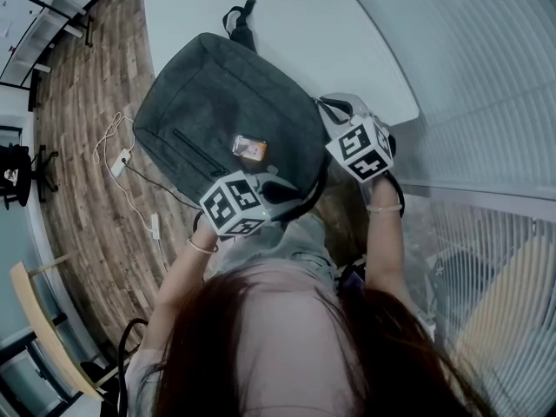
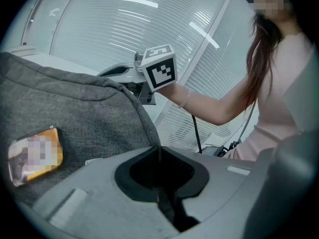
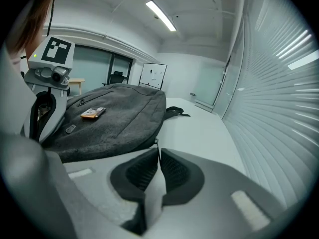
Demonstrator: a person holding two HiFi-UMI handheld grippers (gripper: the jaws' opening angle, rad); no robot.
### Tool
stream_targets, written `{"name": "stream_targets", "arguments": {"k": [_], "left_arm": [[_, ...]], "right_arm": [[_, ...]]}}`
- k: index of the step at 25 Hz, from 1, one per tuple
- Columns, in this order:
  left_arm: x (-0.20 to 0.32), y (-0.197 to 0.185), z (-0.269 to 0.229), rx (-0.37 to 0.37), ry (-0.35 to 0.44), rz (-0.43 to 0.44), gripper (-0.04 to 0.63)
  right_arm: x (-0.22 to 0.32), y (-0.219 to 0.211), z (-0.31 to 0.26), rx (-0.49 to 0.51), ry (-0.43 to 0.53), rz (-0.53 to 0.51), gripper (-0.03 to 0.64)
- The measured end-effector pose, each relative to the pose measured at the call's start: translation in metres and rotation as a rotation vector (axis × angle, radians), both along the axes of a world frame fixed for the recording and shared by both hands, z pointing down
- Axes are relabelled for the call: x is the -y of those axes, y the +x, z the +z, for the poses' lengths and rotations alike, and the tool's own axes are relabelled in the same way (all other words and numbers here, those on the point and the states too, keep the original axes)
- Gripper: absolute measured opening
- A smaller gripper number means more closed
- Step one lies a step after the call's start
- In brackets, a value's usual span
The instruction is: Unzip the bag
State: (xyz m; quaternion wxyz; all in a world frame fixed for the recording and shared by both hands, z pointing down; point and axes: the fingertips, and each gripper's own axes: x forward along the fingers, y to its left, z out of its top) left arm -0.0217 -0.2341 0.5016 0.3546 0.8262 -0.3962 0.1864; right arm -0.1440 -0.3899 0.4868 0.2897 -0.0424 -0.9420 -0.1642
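A dark grey backpack (image 1: 217, 102) lies flat on the white table (image 1: 304, 24), an orange tag (image 1: 249, 148) on its front. My left gripper (image 1: 294, 189) is at the bag's near edge; in the left gripper view the jaws (image 2: 158, 152) are shut on the edge seam of the grey fabric (image 2: 75, 113). My right gripper (image 1: 324, 114) sits at the bag's right corner. In the right gripper view its jaws (image 3: 158, 151) are pressed together on a small metal zipper pull (image 3: 156, 142) at the bag's (image 3: 119, 113) rim. The two grippers are close together.
The bag's carry strap (image 1: 239, 20) points toward the table's far side. Window blinds (image 1: 486, 76) run along the right. Cables (image 1: 122, 159) lie on the wooden floor at left, with an office chair (image 1: 17, 172) beyond. Bare tabletop (image 3: 199, 128) stretches right of the bag.
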Motion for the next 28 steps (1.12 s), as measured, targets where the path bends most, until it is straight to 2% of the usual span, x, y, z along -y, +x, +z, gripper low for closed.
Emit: {"name": "stream_targets", "arguments": {"k": [28], "left_arm": [[0.000, 0.000, 0.003, -0.044, -0.037, 0.035, 0.031]], "right_arm": [[0.007, -0.061, -0.001, -0.052, 0.030, -0.194, 0.023]]}}
